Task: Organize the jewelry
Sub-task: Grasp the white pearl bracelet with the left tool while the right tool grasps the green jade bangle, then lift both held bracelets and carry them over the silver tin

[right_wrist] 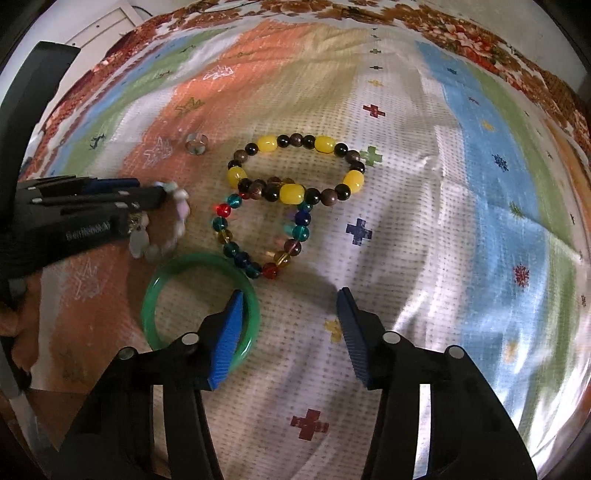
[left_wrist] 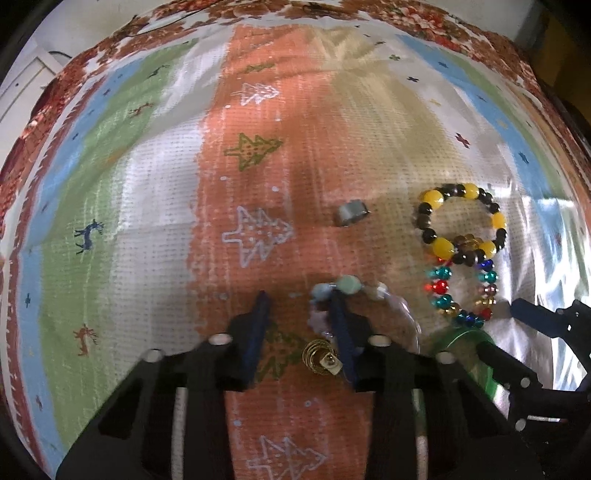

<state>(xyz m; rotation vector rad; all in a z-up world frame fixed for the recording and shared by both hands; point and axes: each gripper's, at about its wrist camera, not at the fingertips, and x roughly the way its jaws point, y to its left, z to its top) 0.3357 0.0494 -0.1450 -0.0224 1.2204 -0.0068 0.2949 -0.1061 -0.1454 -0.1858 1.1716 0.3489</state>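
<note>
My left gripper (left_wrist: 298,295) points down at the cloth with its jaws apart. A gold ring with a stone (left_wrist: 318,355) lies between them, touched by neither pad. Its right finger rests across a pale bead bracelet (left_wrist: 349,285) (right_wrist: 181,210). My right gripper (right_wrist: 290,293) is open. Its left finger stands inside a green bangle (right_wrist: 173,269) (left_wrist: 461,338), and the bangle's rim lies between the jaws, unpressed. Beyond lie a yellow-and-dark bead bracelet (right_wrist: 266,144) (left_wrist: 433,197), overlapping a coloured glass bead bracelet (right_wrist: 224,210) (left_wrist: 439,286), and a silver ring (right_wrist: 196,143) (left_wrist: 351,214).
Everything lies on a striped, patterned tablecloth (left_wrist: 147,184) (right_wrist: 443,221) with a floral border at the far edge. A white cabinet (right_wrist: 107,26) stands beyond the table at the top left. The left gripper (right_wrist: 159,194) enters the right wrist view from the left.
</note>
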